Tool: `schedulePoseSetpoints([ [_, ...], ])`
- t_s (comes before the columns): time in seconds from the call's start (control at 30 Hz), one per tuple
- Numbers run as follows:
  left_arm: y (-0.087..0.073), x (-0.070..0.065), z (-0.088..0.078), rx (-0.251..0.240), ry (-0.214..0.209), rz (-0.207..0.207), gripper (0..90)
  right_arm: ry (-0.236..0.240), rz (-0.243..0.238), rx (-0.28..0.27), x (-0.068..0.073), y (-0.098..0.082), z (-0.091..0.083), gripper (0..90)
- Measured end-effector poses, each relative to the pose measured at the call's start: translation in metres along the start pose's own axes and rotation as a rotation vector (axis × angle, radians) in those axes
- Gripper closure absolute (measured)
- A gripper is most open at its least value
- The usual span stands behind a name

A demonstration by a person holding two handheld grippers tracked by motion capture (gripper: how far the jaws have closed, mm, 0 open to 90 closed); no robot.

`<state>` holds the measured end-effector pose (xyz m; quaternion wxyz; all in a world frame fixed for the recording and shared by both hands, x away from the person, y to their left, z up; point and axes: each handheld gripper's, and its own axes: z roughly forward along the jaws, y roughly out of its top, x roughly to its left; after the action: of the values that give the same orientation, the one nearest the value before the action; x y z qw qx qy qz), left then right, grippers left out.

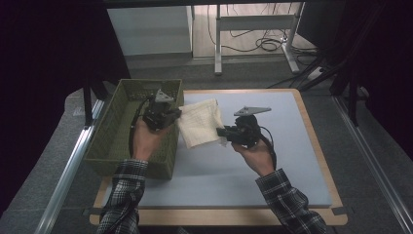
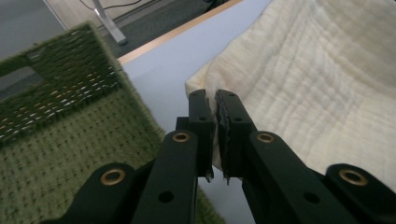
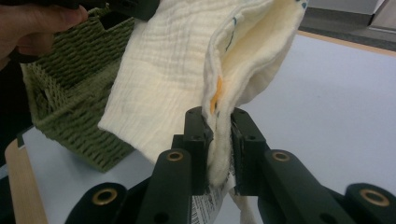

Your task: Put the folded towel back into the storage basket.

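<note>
The left claw point(image 2: 215, 105) is seen closed, a thin edge of the cream-coloured, crinkled woven cloth point(image 2: 322, 79) being pinched between its black jaws. The right claw point(image 3: 219, 122) is likewise clamped, a thicker folded hem of the same cloth point(image 3: 168, 70) being gripped between its pads, with a printed label seen hanging below them. In the high view the cloth point(image 1: 200, 123) is held stretched between the left claw point(image 1: 176, 113) and the right claw point(image 1: 222, 131), lifted above the pale blue-grey mat point(image 1: 292, 161) by which the wooden-edged bench point(image 1: 314, 126) is covered. Just beside the cloth, at the left of the mat, the rectangular green woven basket point(image 1: 113, 127) is placed, and the left claw is held over its near right rim. Checked sleeves point(image 1: 287, 200) are worn on both forearms.
</note>
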<state>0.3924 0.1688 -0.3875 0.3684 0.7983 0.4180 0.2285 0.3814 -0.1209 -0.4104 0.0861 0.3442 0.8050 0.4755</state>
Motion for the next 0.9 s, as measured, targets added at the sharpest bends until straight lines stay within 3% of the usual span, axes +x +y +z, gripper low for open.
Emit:
schedulePoseSetpoints([
  [0.6, 0.000, 0.047, -0.041, -0.004, 0.108, -0.040, 85.2, 0.064, 0.006, -0.023, 0.028, 0.043, 0.043, 78.6],
  [0.9, -0.021, 0.075, -0.062, 0.030, 0.171, -0.078, 85.3, 0.095, 0.005, -0.005, 0.050, 0.056, 0.080, 78.6],
])
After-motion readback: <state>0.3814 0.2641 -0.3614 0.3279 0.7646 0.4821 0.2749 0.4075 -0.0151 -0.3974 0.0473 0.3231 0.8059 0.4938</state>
